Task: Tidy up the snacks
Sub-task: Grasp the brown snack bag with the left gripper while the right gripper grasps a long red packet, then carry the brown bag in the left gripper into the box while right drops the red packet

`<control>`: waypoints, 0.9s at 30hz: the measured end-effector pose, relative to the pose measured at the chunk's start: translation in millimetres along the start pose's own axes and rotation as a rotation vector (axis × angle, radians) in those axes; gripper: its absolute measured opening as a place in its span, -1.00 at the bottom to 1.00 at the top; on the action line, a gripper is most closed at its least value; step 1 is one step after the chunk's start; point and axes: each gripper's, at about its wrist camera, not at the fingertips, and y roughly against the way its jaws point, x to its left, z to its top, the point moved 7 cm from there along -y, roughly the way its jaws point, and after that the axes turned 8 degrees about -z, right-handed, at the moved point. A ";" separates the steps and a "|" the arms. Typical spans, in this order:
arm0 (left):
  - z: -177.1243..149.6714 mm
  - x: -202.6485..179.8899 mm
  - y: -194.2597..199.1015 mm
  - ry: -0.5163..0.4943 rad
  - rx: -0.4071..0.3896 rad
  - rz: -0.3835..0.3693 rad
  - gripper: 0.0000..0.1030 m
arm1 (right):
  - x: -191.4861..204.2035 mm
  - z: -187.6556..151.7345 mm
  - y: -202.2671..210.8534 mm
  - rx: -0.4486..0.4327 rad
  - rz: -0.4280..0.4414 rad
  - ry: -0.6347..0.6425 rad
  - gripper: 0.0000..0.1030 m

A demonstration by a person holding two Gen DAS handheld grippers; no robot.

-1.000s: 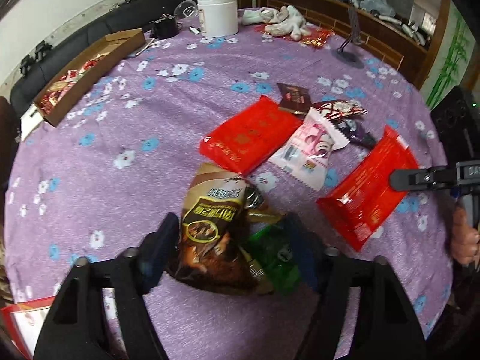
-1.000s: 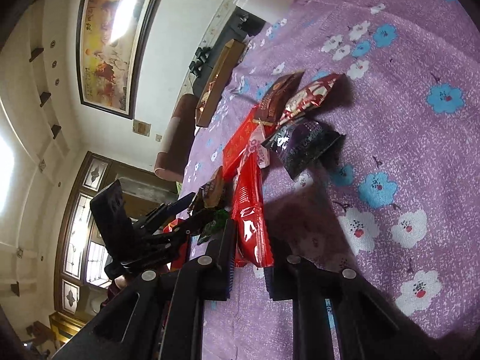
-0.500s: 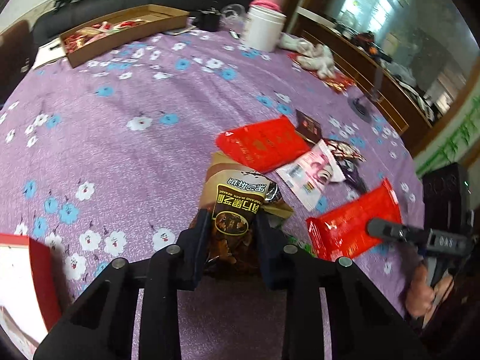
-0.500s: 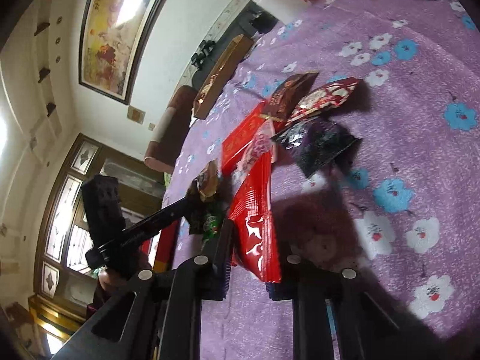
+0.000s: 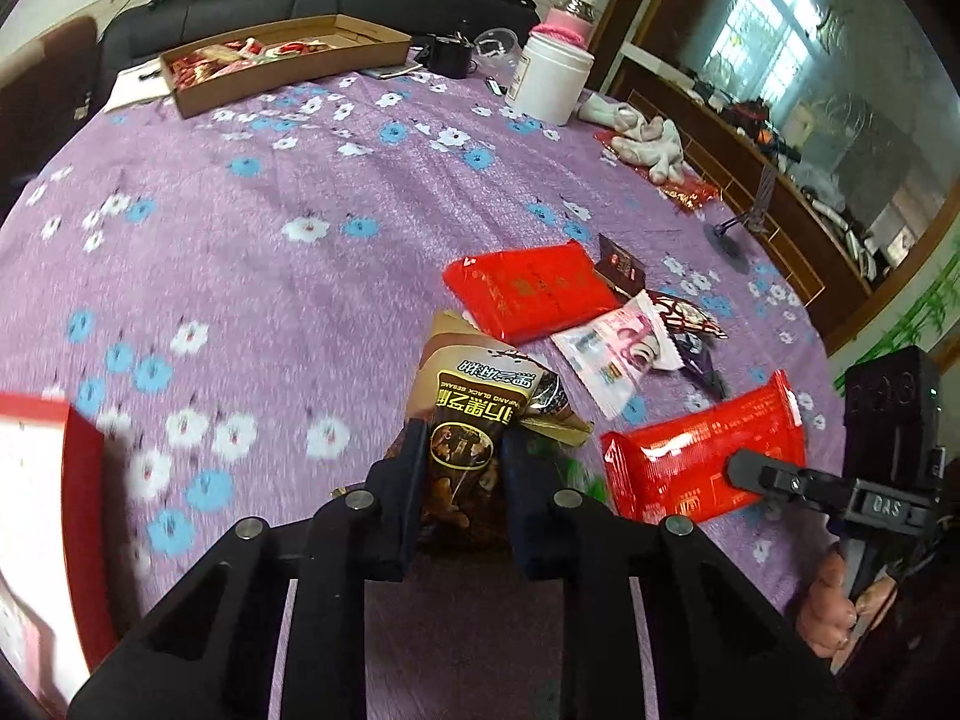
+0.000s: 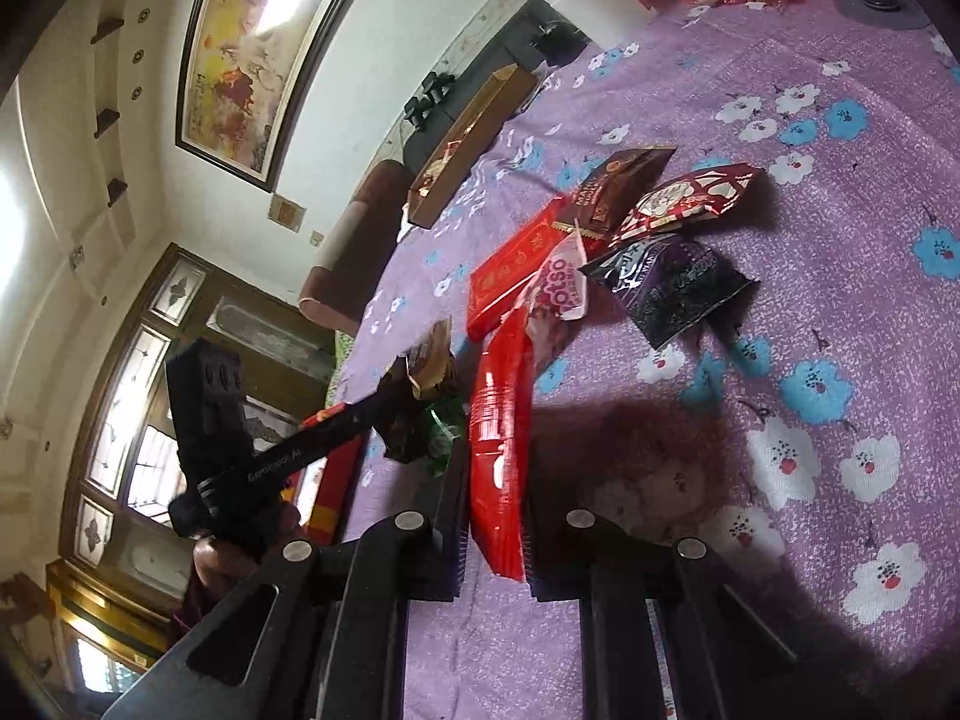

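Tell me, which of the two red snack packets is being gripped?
The long red foil packet, nearest the right gripper, which pinches its end. The other flat red packet lies untouched farther away.

Black sofa (image 5: pixel 312 6) beneath framed painting (image 6: pixel 258 48)

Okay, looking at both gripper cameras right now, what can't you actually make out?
- Green packet, left wrist view: mostly hidden behind the brown sesame bag and the left gripper; its print is unreadable.
- Red-edged box, left wrist view: blurred and cut off by the frame edge.
- Cardboard tray contents, both views: too small to identify.
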 end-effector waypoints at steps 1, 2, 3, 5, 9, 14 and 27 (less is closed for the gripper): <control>-3.9 0.9 4.1 0.014 -0.008 -0.005 -0.62 | -0.3 0.1 0.1 0.003 0.011 -0.007 -0.72; -7.9 1.1 9.6 0.028 -0.019 -0.018 -0.62 | -0.9 0.1 0.5 0.008 0.038 -0.025 -0.72; -10.2 0.6 13.5 0.035 -0.027 -0.024 -0.62 | -1.8 0.2 1.0 0.010 0.053 -0.035 -0.72; -17.6 -1.0 24.4 0.044 -0.046 -0.022 -0.62 | -3.8 -0.8 1.3 0.016 0.084 -0.067 -0.72; -36.5 -7.7 42.1 0.026 -0.061 0.009 -0.61 | -4.2 -4.2 2.3 0.025 0.123 -0.111 -0.72; -59.2 -19.6 69.5 -0.017 -0.097 0.039 -0.61 | 6.2 -11.4 4.5 0.045 0.192 -0.144 -0.72; -111.6 -4.3 125.6 0.025 -0.161 0.105 -0.61 | 54.2 -43.8 -23.6 0.134 0.198 -0.057 -0.73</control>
